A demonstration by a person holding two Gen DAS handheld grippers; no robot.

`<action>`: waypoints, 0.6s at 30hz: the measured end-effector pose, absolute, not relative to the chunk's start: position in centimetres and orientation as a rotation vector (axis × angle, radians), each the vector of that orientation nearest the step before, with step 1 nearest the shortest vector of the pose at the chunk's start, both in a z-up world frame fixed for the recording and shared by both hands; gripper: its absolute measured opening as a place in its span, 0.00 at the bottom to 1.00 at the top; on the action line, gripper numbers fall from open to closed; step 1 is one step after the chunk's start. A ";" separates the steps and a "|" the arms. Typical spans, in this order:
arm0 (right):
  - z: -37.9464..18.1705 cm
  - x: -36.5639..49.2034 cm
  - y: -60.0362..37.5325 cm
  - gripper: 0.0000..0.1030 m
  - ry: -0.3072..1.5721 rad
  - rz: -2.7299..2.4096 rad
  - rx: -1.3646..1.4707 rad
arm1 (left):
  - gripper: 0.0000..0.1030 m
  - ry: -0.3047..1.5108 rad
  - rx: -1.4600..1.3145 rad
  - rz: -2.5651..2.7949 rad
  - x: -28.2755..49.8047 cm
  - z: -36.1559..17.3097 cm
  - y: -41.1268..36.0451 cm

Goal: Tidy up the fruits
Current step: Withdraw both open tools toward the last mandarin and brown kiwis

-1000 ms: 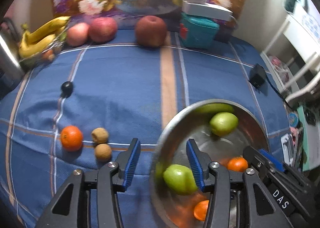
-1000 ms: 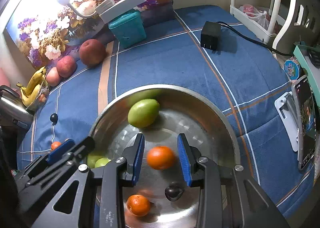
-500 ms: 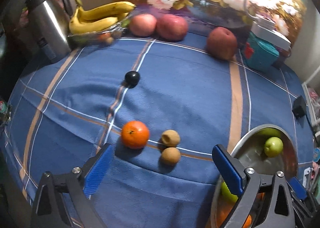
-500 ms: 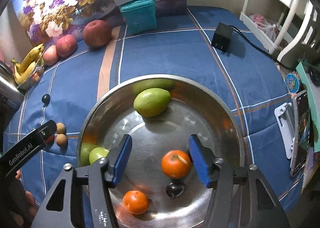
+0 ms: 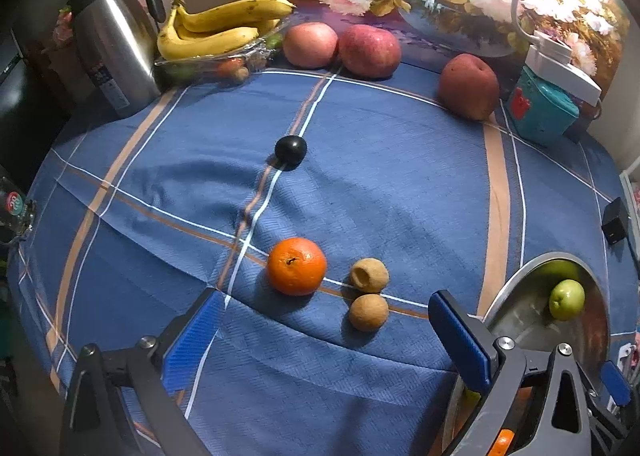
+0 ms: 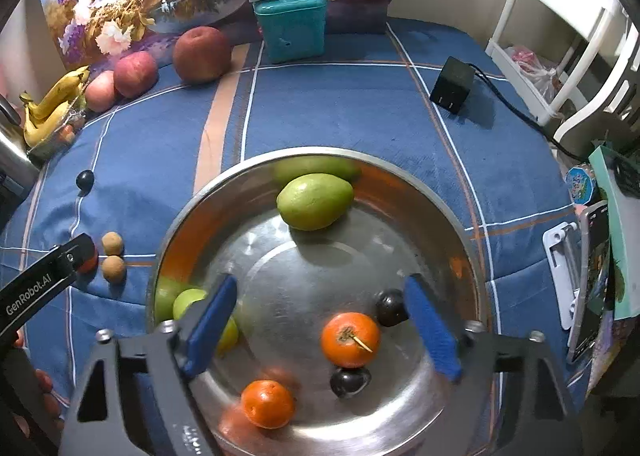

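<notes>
My left gripper (image 5: pixel 332 340) is open and empty, low over the blue cloth. Just beyond its fingers lie an orange (image 5: pixel 296 266) and two small brown fruits (image 5: pixel 368 275), with a dark plum (image 5: pixel 291 148) farther off. My right gripper (image 6: pixel 320 332) is open and empty above the steel bowl (image 6: pixel 460 228). The bowl holds a green mango (image 6: pixel 315 200), two oranges (image 6: pixel 350 339), two dark plums (image 6: pixel 390 309) and small green fruits (image 6: pixel 188 302). The bowl's rim (image 5: pixel 516 284) shows at the right of the left wrist view.
Three red apples (image 5: pixel 369 51), bananas in a clear tray (image 5: pixel 218 30) and a steel kettle (image 5: pixel 114 40) line the back. A teal box (image 6: pixel 291 25) with a lamp stands at the back. A black charger (image 6: pixel 453 85), a phone (image 6: pixel 592 280) and a white chair (image 6: pixel 568 36) are at the right.
My left gripper swung left from the bowl rim to the loose fruits and opened wide. My right gripper opened and let go of an orange, which now lies in the bowl.
</notes>
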State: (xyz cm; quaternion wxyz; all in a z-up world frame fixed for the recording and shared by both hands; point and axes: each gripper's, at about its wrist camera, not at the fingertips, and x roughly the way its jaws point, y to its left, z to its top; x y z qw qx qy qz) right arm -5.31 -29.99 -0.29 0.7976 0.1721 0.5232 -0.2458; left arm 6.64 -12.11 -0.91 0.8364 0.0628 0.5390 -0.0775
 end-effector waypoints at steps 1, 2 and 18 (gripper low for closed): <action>-0.3 -5.3 -30.0 0.84 1.123 -0.530 0.367 | 1.00 1.140 0.131 -0.162 6.6 -0.9 -12.0; -0.3 -5.3 -30.0 0.84 1.122 -0.532 0.365 | 1.00 1.139 0.130 -0.158 6.6 -1.0 -12.0; 0.0 -5.4 -29.7 0.95 1.098 -0.560 0.341 | 1.00 1.144 0.111 -0.159 6.8 -0.8 -11.5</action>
